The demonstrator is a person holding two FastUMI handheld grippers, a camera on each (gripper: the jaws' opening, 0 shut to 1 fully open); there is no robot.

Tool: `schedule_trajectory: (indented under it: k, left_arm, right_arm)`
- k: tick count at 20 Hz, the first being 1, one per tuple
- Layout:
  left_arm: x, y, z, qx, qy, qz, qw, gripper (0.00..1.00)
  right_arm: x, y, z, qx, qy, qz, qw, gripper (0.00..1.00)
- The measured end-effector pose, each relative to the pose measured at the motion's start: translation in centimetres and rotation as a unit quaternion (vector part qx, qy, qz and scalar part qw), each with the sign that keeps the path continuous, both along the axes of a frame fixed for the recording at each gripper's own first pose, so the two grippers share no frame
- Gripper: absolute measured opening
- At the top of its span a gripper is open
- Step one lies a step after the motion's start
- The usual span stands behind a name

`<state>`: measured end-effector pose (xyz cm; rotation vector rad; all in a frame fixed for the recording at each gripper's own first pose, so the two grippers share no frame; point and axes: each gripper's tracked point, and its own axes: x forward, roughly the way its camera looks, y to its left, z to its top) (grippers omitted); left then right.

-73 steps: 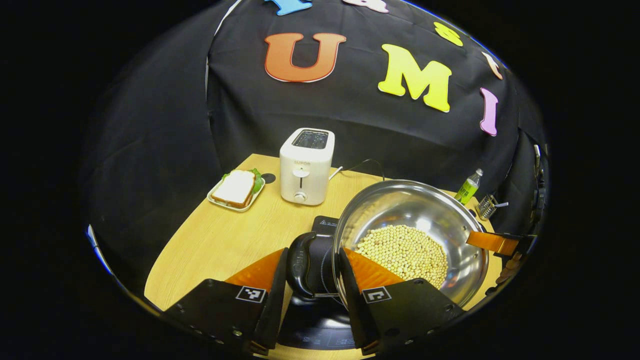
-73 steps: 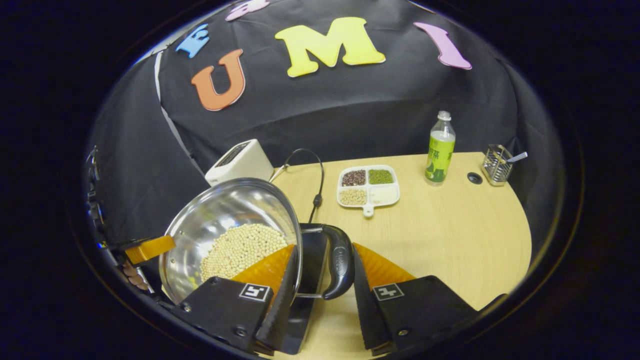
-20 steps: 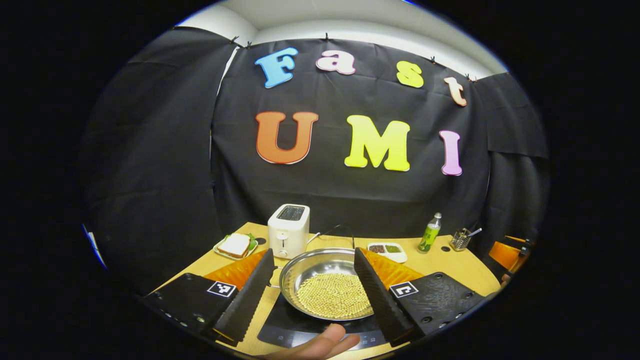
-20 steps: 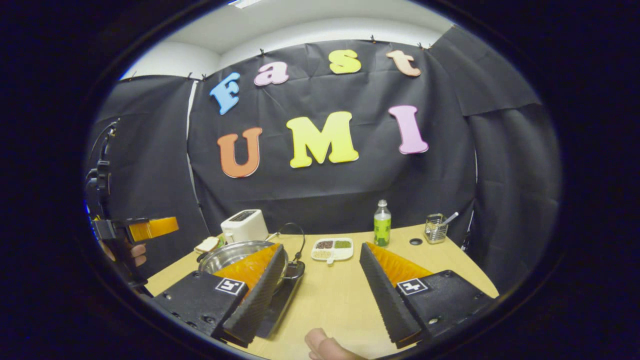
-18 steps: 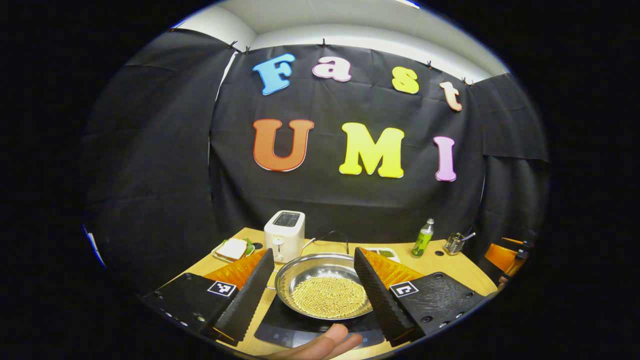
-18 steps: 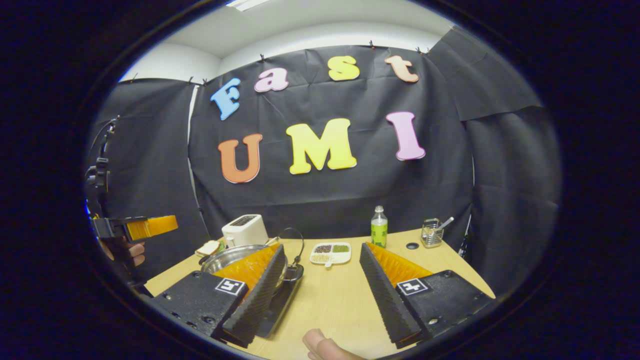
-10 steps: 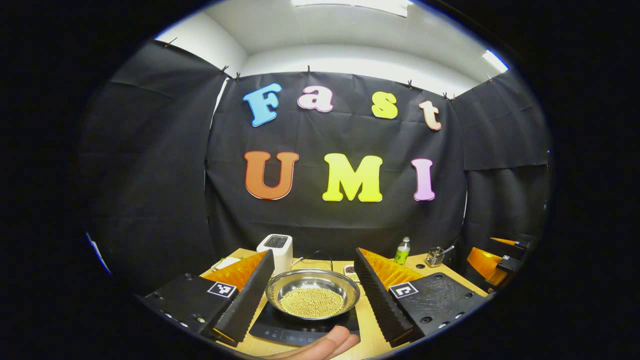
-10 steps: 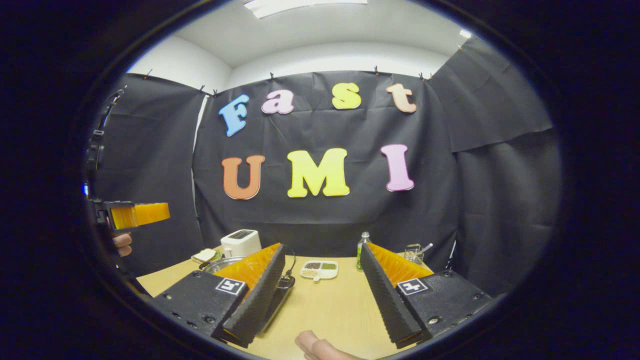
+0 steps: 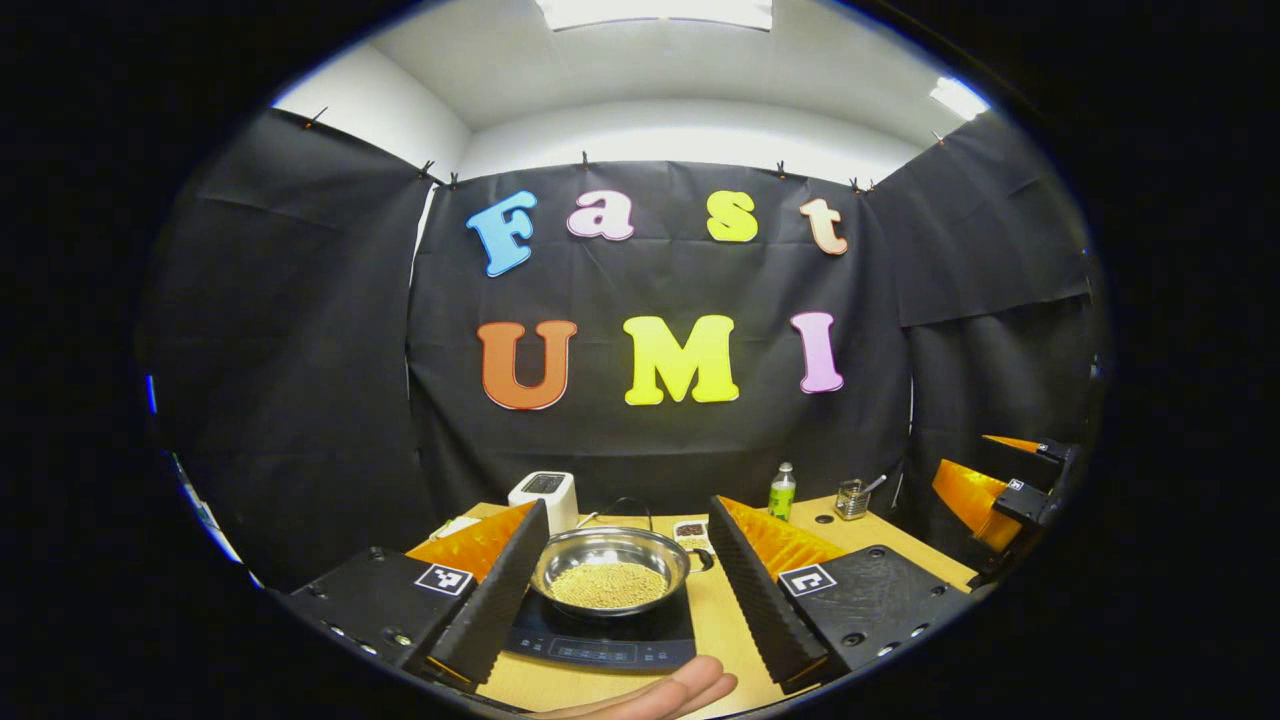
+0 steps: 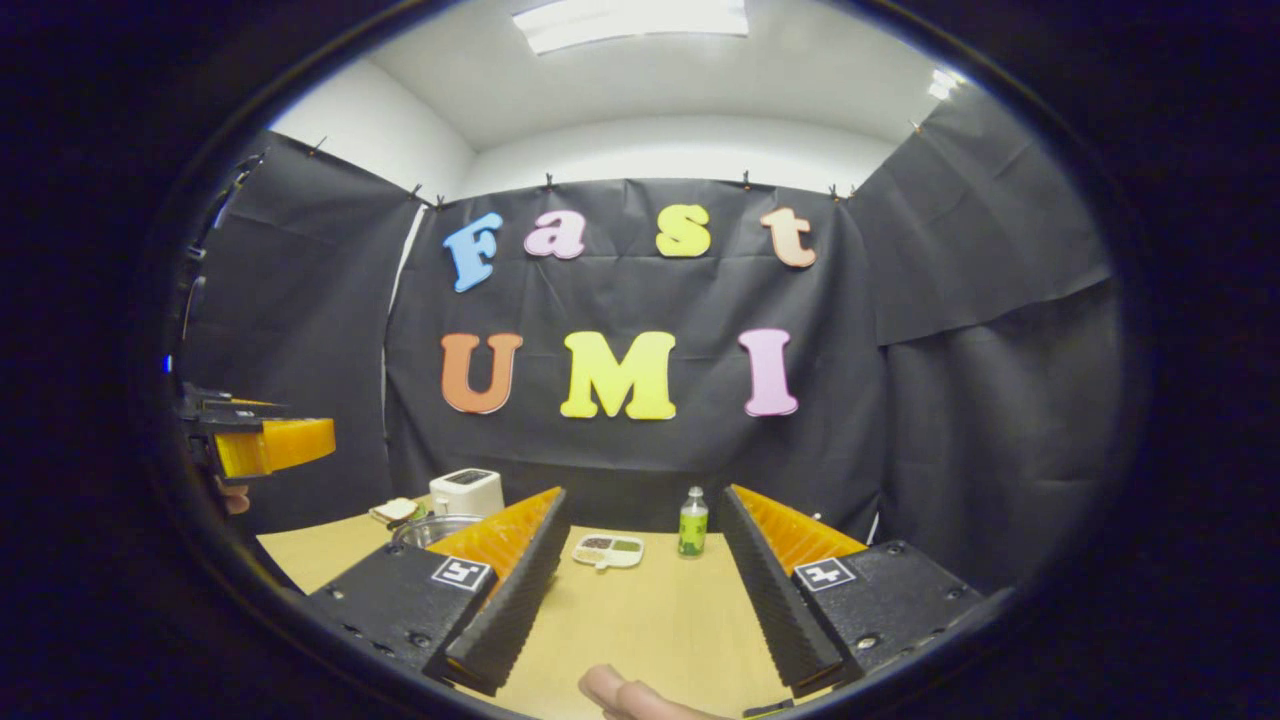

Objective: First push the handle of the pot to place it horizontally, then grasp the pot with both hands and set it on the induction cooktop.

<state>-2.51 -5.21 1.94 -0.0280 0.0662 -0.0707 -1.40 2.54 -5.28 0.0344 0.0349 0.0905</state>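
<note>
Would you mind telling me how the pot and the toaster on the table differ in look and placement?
The pot is round, shiny metal and open-topped, with pale beans inside; the toaster is a white, boxy appliance with a dark slot on top. The pot sits on the black induction cooktop, while the toaster stands directly on the wooden table, farther back towards the wall. Both stand upright, untouched by either gripper.

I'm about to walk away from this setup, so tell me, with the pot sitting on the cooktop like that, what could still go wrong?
The pot sits toward the back of the induction cooktop, so it may heat unevenly. It is open and holds loose beans; a knock could scatter them. The cord behind the toaster loops close to the pot.
</note>
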Motion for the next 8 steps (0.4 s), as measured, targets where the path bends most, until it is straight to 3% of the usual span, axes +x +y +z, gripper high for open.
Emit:
schedule_trajectory:
  k: [3,6,8]
  left_arm:
    - [-1.6,-2.9,-2.2,0.009,-0.001,-0.024,1.0,0.95]
    - [-2.9,-4.8,-3.6,0.003,0.0,-0.038,0.999,0.94]
    - [-2.9,-4.5,-2.8,0.016,-0.021,-0.028,0.999,0.95]
  right_arm:
    - [-1.4,-0.9,-1.2,0.007,0.011,0.013,1.0,0.95]
    - [-2.0,-3.1,-2.1,0.003,0.017,-0.002,1.0,0.94]
    - [-2.2,-4.0,-2.6,0.013,0.025,-0.005,1.0,0.95]
